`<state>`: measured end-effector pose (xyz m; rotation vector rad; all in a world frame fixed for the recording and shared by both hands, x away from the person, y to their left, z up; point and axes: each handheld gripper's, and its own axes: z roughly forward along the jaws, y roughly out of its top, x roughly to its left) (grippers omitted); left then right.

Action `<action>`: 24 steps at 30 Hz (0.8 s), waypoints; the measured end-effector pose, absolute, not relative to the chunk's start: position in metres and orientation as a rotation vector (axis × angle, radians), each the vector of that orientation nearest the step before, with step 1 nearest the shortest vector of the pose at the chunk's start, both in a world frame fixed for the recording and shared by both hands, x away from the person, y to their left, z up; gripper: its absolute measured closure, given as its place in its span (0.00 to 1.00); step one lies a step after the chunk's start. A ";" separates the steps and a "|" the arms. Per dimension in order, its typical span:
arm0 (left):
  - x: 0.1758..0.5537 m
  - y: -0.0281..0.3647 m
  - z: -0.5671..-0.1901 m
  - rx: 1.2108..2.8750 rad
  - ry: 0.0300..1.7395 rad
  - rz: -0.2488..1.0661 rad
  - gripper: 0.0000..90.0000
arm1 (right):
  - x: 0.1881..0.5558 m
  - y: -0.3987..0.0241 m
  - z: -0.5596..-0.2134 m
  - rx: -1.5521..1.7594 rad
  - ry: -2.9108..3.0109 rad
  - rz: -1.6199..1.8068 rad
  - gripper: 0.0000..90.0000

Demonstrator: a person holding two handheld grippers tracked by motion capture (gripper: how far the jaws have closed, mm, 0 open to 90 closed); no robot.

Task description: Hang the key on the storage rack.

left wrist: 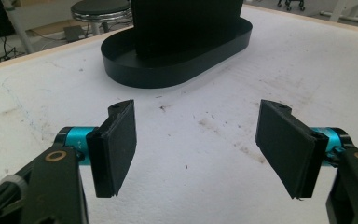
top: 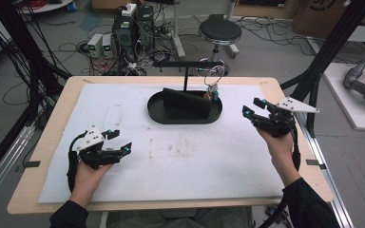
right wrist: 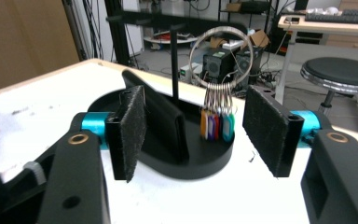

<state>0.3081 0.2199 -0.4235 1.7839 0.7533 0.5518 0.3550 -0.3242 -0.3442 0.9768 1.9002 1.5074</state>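
Both claws are hanging wide apart and empty, left gripper [top: 119, 140] and right gripper [top: 254, 107] either side of the black tray [top: 159, 114] holding a key ring [right wrist: 218, 56].

The high view looks forward and down over the whole table [top: 47, 123]. Each gripper view sits low above the tabletop, near the black tray [top: 158, 114], facing it from opposite sides; all three views share that tray [left wrist: 121, 60] [right wrist: 214, 161].
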 end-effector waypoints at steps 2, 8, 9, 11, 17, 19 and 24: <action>0.308 0.220 -0.423 1.781 0.753 0.555 0.32 | 0.351 -0.325 -0.352 0.980 1.904 1.516 0.42; 0.307 0.221 -0.423 1.781 0.756 0.560 0.32 | 0.341 -0.326 -0.374 1.006 1.944 1.498 0.36; 0.306 0.221 -0.423 1.780 0.755 0.563 0.32 | 0.340 -0.327 -0.377 1.009 1.949 1.495 0.35; 0.305 0.221 -0.423 1.780 0.757 0.566 0.32 | 0.340 -0.328 -0.382 1.011 1.968 1.471 0.33; 0.304 0.224 -0.423 1.773 0.764 0.578 0.31 | 0.348 -0.330 -0.394 1.068 2.011 1.355 0.28; 0.304 0.225 -0.423 1.773 0.768 0.579 0.31 | 0.349 -0.330 -0.397 1.066 2.006 1.351 0.29; 0.303 0.227 -0.421 1.762 0.773 0.595 0.31 | 0.348 -0.331 -0.399 1.071 1.991 1.350 0.29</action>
